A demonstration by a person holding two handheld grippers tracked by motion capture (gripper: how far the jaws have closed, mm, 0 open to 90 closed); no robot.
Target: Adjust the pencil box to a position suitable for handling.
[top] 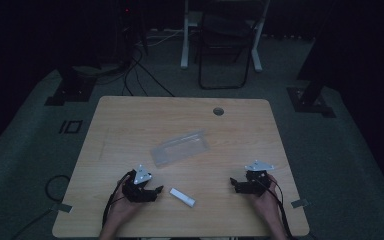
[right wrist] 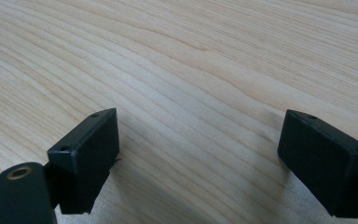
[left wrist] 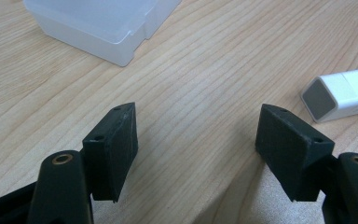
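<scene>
While both claws sit low at the near edge of the table (top: 130, 115), nothing is held in either one.

The landmark here is the clear box (top: 180, 147). It lies flat near the middle of the table, a little tilted.

The white stick (top: 182, 197) lies on the wood nearer to the person than the box, well apart from it. It is a short white block with a grey square end.

The left claw (top: 155, 191) is on the person's side of the box too, and to its left. A hand (top: 122, 205) holds it from behind. Its tips point at the stick, which lies just beside them, on their right. They do not touch. In the left gripper view, the left claw (left wrist: 196, 144) has its two black jaws spread wide, with only bare wood between them. The stick (left wrist: 342, 93) shows past the right jaw, off to the side and not in the gap. A corner of the box (left wrist: 98, 23) shows farther off, at the top left.

The right claw (top: 236, 185) is to the right of the box and nearer to the person, well apart from the stick. In the right gripper view, the right claw (right wrist: 198, 149) is wide open too, with plain wood between its jaws.
</scene>
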